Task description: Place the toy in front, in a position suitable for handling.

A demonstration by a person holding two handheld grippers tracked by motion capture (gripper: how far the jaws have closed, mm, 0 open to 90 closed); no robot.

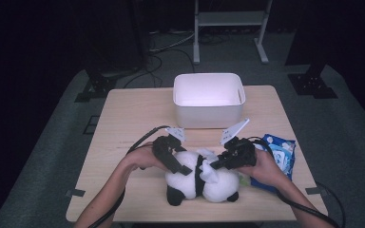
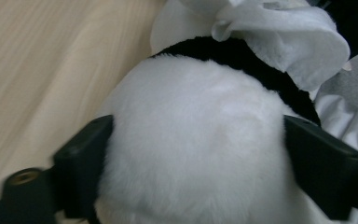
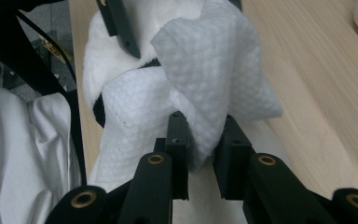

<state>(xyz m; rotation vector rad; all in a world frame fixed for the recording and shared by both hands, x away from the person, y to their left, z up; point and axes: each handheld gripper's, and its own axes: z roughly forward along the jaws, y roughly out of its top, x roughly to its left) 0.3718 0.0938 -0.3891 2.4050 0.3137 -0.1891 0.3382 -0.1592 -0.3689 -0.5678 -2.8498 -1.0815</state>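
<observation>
Centred low on the wooden table (image 1: 123,114), the panda plush (image 1: 200,183) is lying with left gripper (image 1: 175,159) straddling and squeezing its body, while right gripper (image 3: 200,154) is pinching a white wipe (image 3: 205,88).

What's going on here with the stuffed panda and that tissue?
A person at a wooden table works a hand-held gripper in each hand. The left hand-held gripper straddles the plush panda, steadying it. The right hand-held gripper pinches a white wipe against the toy, apparently cleaning it. A white bin waits behind.
</observation>
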